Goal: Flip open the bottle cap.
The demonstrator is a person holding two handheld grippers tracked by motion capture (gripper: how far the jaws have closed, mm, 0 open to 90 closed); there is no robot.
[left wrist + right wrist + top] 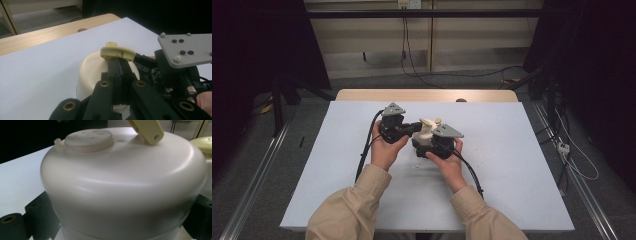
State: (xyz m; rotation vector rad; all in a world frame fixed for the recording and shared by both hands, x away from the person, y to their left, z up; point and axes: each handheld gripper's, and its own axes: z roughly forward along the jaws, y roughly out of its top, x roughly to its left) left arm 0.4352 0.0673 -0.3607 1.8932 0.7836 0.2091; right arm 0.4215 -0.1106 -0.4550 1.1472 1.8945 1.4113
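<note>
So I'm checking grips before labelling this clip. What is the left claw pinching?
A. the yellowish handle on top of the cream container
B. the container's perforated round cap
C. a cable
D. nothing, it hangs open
A: in the left gripper view the left claw has its jaws closed together on the edge of the yellowish handle above the cream container.

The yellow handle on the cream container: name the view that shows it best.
Left gripper view: the yellow handle sits centred, pinched by that gripper's shut jaws. The right gripper view catches one end; the high view shows it small.
</note>
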